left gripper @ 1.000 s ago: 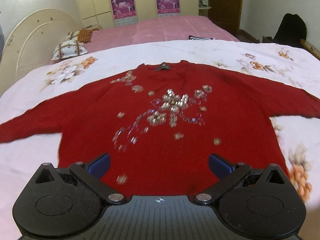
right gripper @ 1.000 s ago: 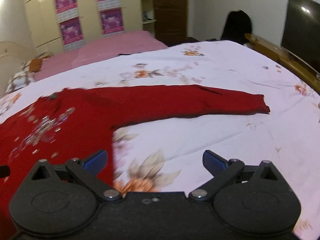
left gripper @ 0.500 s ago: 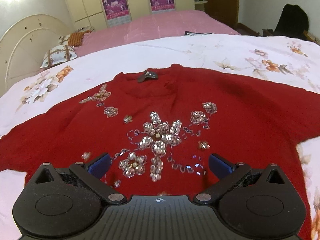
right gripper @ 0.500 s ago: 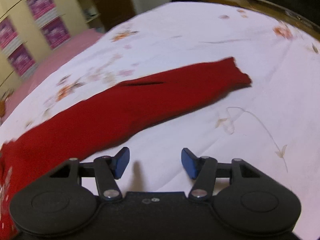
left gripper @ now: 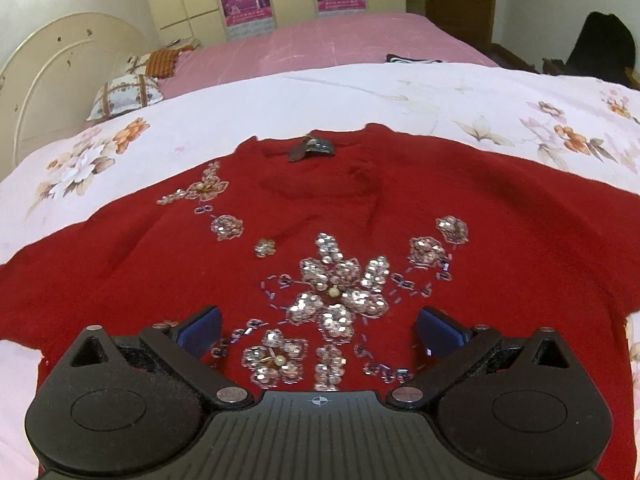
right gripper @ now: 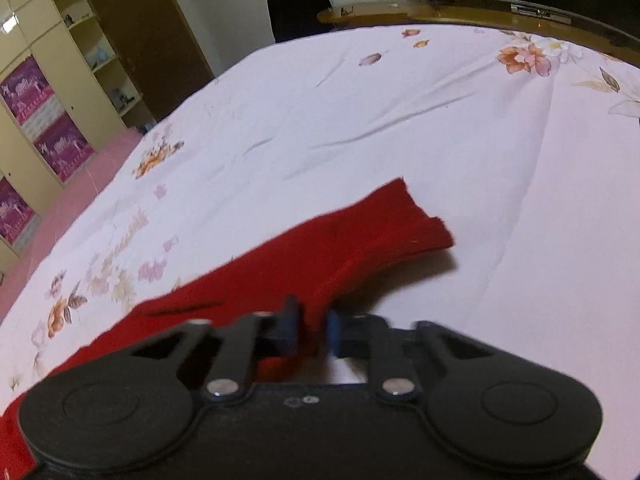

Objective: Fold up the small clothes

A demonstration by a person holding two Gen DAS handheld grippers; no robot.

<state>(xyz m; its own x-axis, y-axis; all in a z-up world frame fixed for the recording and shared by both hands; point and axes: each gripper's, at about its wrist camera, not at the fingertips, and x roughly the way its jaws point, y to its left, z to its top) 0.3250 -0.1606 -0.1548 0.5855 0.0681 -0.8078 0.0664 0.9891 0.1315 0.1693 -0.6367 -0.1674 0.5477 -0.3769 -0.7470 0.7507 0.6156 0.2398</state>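
Right tongs [right gripper: 312,330] just closed, pinching blurred sleeve [right gripper: 360,248].

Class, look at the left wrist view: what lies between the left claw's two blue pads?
Between the open left claw lies the red sweater's front with its sequin flowers; the pads grip nothing. The left wrist view shows this.

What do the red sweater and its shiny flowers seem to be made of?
The red sweater looks like soft knit, perhaps wool or acrylic: matte, slightly fuzzy, with a frayed sleeve end in the right wrist view. The flowers look like silvery sequins and small beads, glinting, with pearl-like centres; probably plastic, though that cannot be confirmed.
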